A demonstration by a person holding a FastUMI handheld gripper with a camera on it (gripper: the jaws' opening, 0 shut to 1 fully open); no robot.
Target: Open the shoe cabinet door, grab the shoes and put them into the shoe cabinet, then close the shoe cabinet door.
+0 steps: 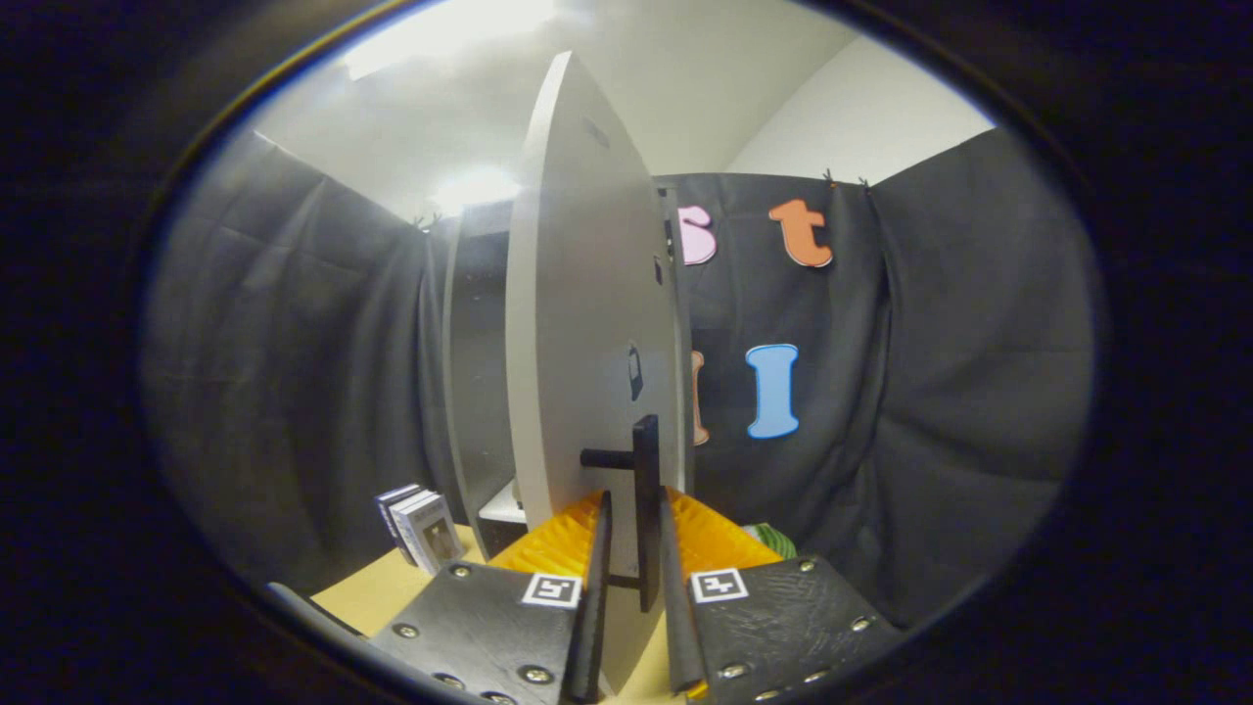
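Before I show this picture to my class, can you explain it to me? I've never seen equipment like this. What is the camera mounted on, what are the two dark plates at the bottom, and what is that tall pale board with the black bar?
The camera rides on a handheld gripper that a person carries, and it looks forward along its two fingers. Those fingers are the dark plates you see. The wide lens bends straight edges, so things look curved.

The tall pale board is the shoe cabinet door, seen nearly edge-on and swung partly open. The black bar is its handle, which stands between the fingers. They sit close on either side, seemingly gripping it. Left of the door is the dark cabinet. A few small boxes stand on the wooden surface.
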